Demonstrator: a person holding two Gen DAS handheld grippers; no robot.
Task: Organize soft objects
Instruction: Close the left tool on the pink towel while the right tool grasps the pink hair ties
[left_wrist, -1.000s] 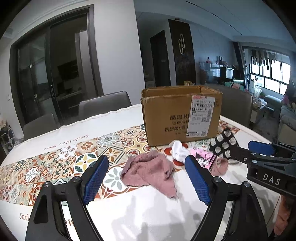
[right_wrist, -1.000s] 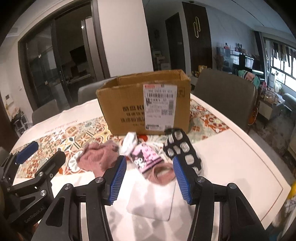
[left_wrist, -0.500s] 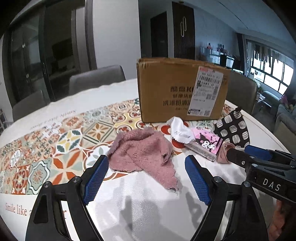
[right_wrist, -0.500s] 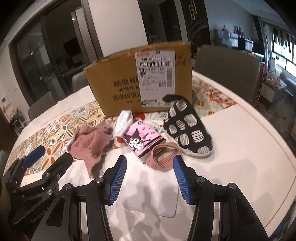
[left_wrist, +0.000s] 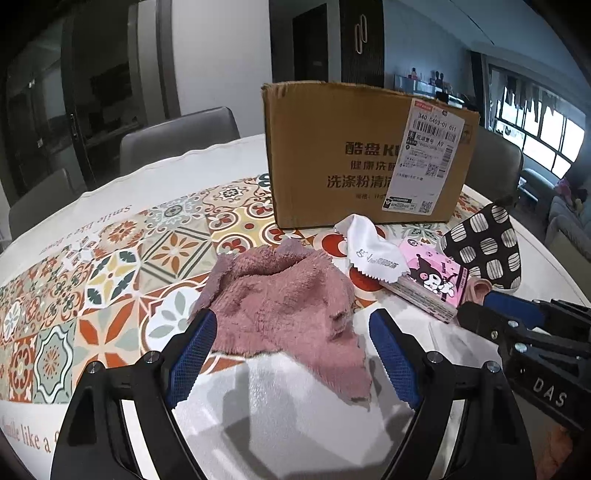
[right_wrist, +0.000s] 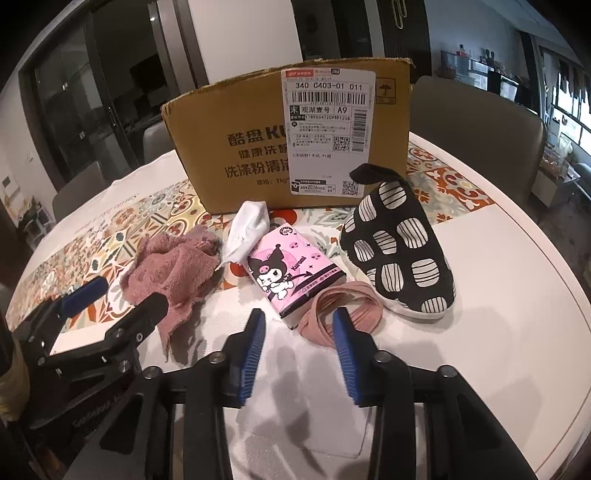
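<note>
On the table before the box (right_wrist: 288, 140), the left gripper (left_wrist: 291, 325) gaped wide astride the pink towel's (left_wrist: 280, 295) near edge, gripping nothing, while the right gripper (right_wrist: 299, 321) was closing, unpressed, around the pink band (right_wrist: 343, 306).

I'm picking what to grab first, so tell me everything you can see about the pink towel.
The pink towel is a fluffy, dusty-pink terry cloth with frayed edges, crumpled in a loose heap on the tablecloth, partly over its tiled pattern. It lies left of the white cloth, apparently apart from it. The left gripper is open and straddles its near edge.
</note>
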